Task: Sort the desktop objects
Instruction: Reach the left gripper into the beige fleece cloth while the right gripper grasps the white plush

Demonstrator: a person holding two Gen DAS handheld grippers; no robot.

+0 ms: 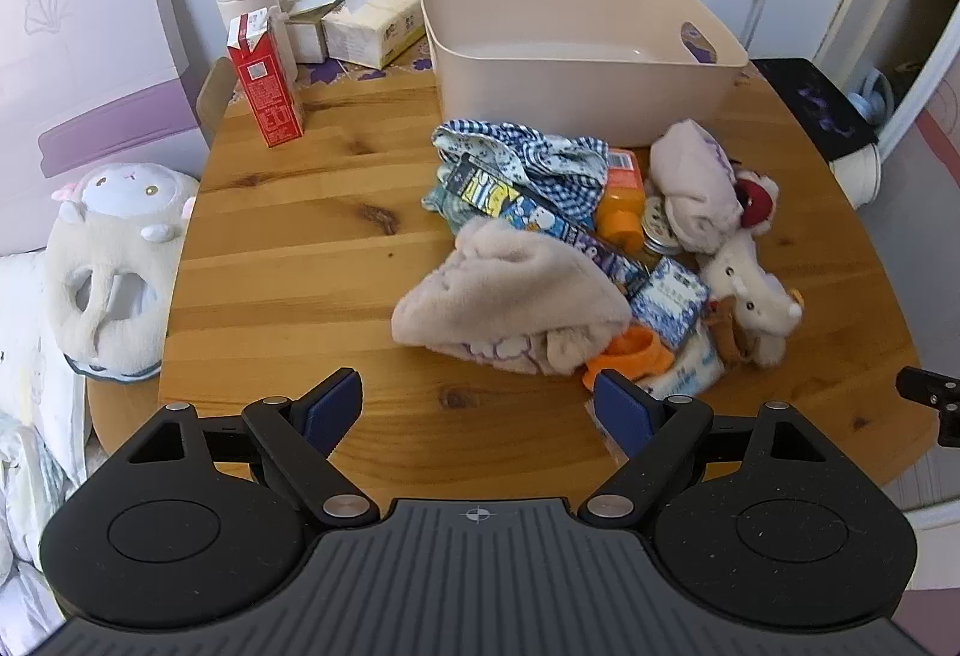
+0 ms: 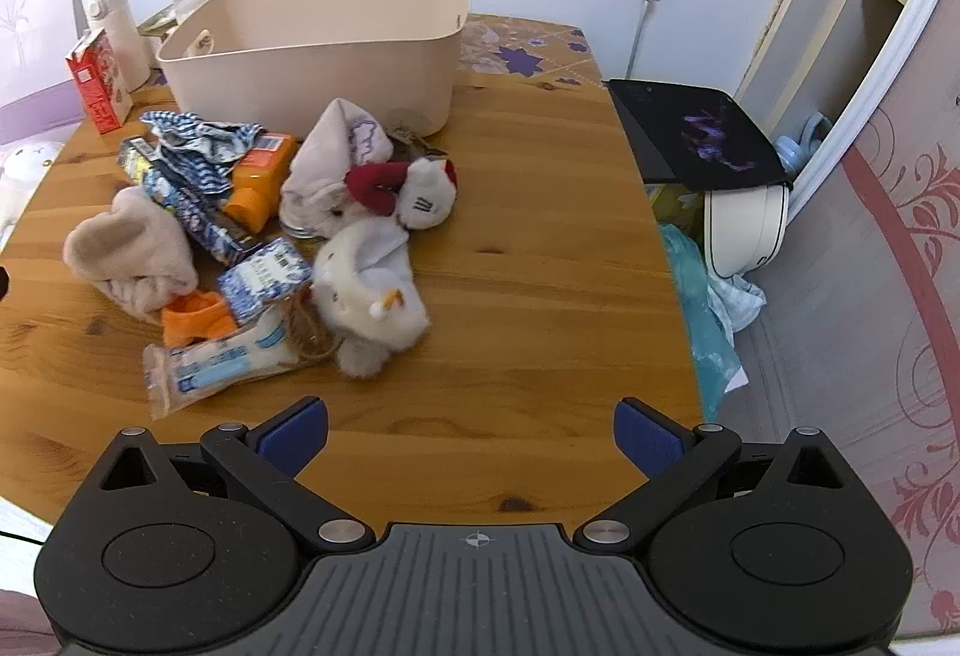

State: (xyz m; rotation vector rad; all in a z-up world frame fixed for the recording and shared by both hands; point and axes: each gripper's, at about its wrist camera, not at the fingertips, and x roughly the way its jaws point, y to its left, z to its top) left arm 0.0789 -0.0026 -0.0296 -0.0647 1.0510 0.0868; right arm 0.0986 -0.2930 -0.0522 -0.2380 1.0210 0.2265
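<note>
With both the left tool [image 1: 477,404] and right tool [image 2: 471,431] held wide and empty, the pile [image 1: 576,248] at one o'clock below the bin [image 1: 576,68] could be snagged, neighbours being dragged off the desk [image 1: 300,248].

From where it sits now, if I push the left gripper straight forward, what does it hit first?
Most likely the beige fleece cloth, the nearest edge of the pile. The left gripper is open over bare table, with nothing between its fingers. Depth is hard to judge through the fisheye.
</note>
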